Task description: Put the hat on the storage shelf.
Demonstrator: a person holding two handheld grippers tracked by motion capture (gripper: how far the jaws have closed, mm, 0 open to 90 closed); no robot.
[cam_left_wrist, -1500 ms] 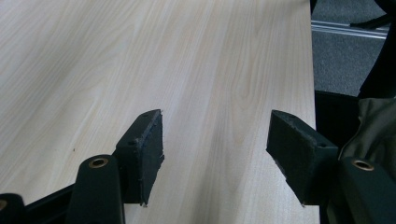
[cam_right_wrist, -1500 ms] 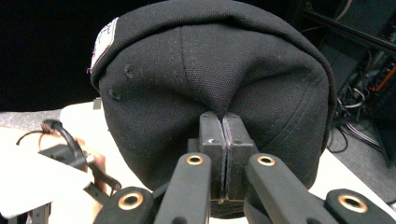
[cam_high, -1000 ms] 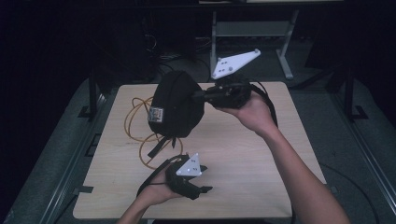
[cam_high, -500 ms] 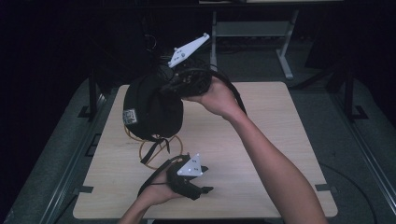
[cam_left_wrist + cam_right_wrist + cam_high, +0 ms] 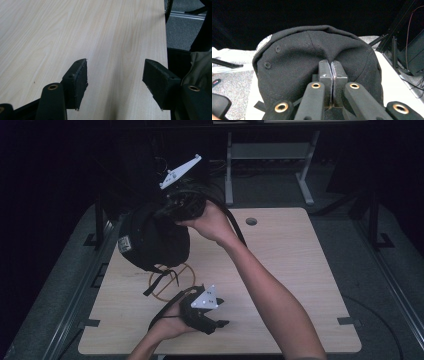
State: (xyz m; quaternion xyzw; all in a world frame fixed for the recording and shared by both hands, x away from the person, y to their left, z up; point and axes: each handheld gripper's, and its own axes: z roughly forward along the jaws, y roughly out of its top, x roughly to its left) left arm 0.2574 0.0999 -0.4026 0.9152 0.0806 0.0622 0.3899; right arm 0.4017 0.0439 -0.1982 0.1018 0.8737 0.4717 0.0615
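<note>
A black cap [image 5: 150, 240] hangs in the air over the table's left rear part, a white label on its side and a strap dangling below. My right gripper [image 5: 167, 214] is shut on its fabric from the right. In the right gripper view the jaws [image 5: 332, 67] pinch a fold of the cap [image 5: 307, 50], pads pressed together. My left gripper [image 5: 222, 322] rests low on the wooden table [image 5: 300, 270] near its front edge, held in a hand. Its jaws [image 5: 115, 75] stand open over bare wood with nothing between them.
An orange cable loop [image 5: 172, 287] lies on the table under the cap. A round hole [image 5: 251, 221] sits near the table's back edge. Metal rails run along both sides of the table, and a grey frame [image 5: 270, 155] stands behind it.
My right hand has carried the cap leftward, from above the table's middle to above its left rear part. The left gripper has stayed where it was, still open.
</note>
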